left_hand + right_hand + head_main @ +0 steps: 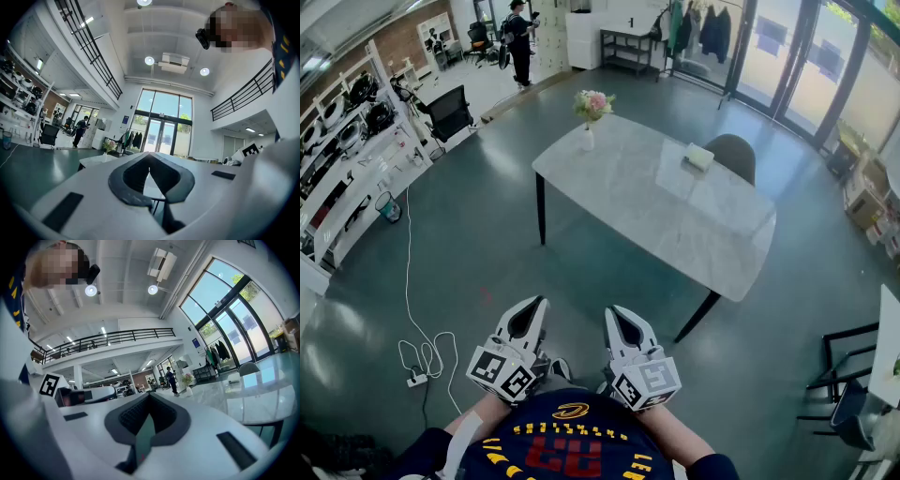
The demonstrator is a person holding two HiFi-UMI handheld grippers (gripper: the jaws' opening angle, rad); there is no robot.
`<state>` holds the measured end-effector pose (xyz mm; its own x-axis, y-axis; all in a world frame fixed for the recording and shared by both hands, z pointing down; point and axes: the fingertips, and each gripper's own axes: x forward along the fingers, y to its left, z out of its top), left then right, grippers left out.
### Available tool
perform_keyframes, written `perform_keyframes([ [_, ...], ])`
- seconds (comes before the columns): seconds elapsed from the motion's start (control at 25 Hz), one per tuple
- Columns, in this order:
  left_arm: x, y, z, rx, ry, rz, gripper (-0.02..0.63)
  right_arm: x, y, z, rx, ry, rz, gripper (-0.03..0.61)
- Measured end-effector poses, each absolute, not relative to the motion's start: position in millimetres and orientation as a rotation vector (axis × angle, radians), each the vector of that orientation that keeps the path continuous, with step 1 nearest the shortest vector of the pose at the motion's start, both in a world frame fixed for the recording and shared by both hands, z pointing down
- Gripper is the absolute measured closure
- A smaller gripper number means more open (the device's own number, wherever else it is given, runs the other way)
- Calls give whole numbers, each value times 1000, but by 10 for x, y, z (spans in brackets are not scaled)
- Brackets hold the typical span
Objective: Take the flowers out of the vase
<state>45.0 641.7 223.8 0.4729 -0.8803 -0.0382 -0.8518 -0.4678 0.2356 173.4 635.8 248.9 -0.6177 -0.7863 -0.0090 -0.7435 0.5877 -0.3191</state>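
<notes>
Holding both tools low by the tummy, the person points them level, toward the table. The left gripper (528, 319) has its jaws pressed together with nothing in them. The right gripper (626, 328) is closed the same way and holds nothing. Both are well apart from the grey table (675, 216). A small pale thing (699, 156) lies near the far edge, by a chair (733, 155). At the far left corner stands the white vase (587, 141). The flowers (594, 103) stand straight up in it, stems down, pink and white heads on top. Far behind, a person in dark clothes (519, 37) stands.
</notes>
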Motion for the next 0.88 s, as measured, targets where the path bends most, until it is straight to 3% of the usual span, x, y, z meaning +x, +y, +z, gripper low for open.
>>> perform_keyframes([
  [0.88,359,6325,2432,2440,-1527,-187,611,1676,6239,2761,-1264,2643,-625,575],
])
